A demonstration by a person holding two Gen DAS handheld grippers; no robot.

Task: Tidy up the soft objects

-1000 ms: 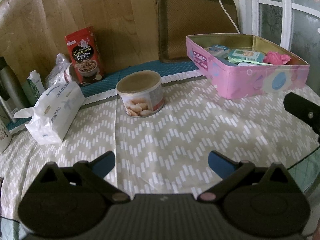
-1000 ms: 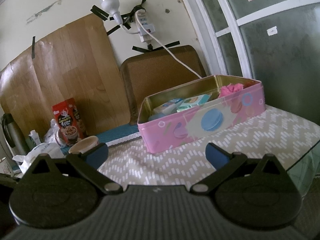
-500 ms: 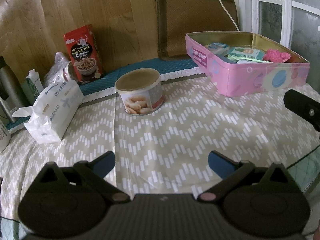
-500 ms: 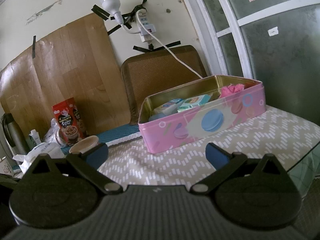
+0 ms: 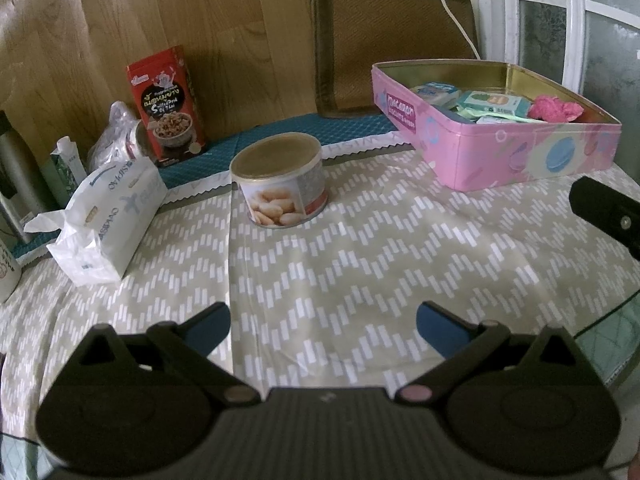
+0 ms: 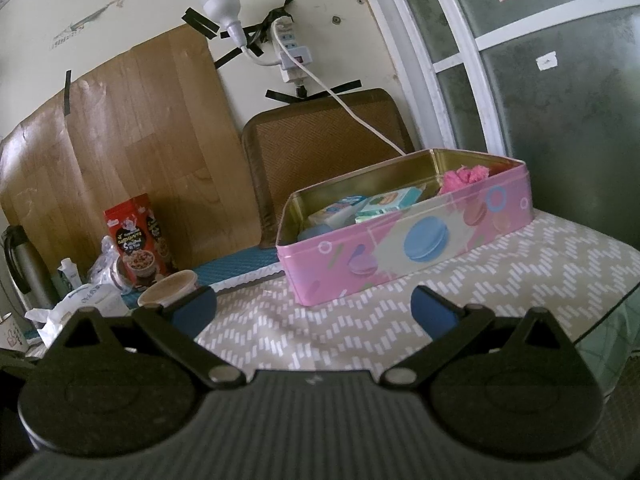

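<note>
Two claws over the worktop, and both stand spread wide with nothing between the blue pads. Left claw hangs above the zigzag cloth, looking across at a round tin with a tan lid, standing upright mid-cloth. Off to its left lies a white tissue pack, tilted, and behind that a red snack box stands upright against the wood-look panel. Right claw sits lower and points at the pink tin box — lid off, gold inside. Inside it lie a few small packets in pale blue and green, and at the far end a crumpled pink soft thing rests against the wall of the box. From the left view that same pink soft thing sits in the right-hand end of the box — well apart from both claws. A black part of the right claw pokes in at that view's right edge.
</note>
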